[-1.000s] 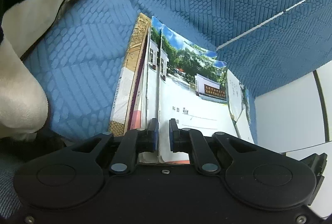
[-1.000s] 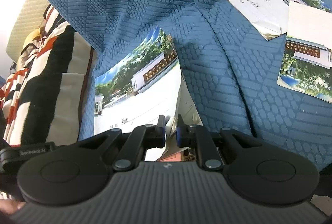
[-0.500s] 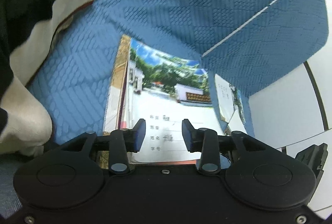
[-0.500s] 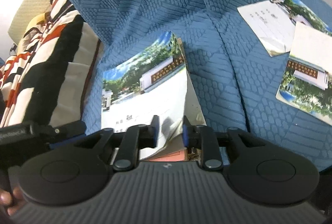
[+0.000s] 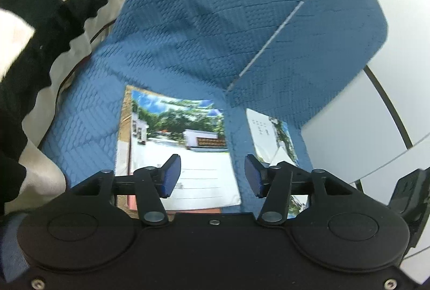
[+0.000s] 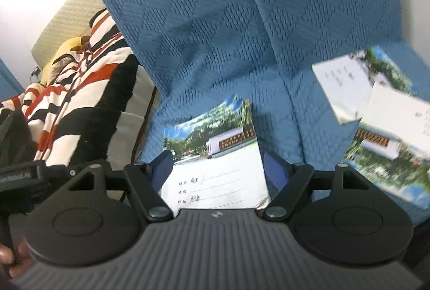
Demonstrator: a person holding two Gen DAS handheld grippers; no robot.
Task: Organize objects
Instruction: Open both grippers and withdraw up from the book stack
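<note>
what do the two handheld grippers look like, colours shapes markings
The left gripper has a smooth black body with two round raised discs, black linkage arms on silver pivot pins, and blue pads on its fingers. The right gripper has the same black linkages, discs and blue pads, but a ribbed grey centre panel with a small logo. White lettering shows on the black part at its left edge.

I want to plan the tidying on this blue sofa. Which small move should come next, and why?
Probably carry the right tongs across to the two loose photo-cover notebooks on the right seat. The stacked photo-cover notebooks lie flat on the blue sofa cover, both tongs are opening with nothing between them, and those two notebooks lie apart from the stack.
</note>
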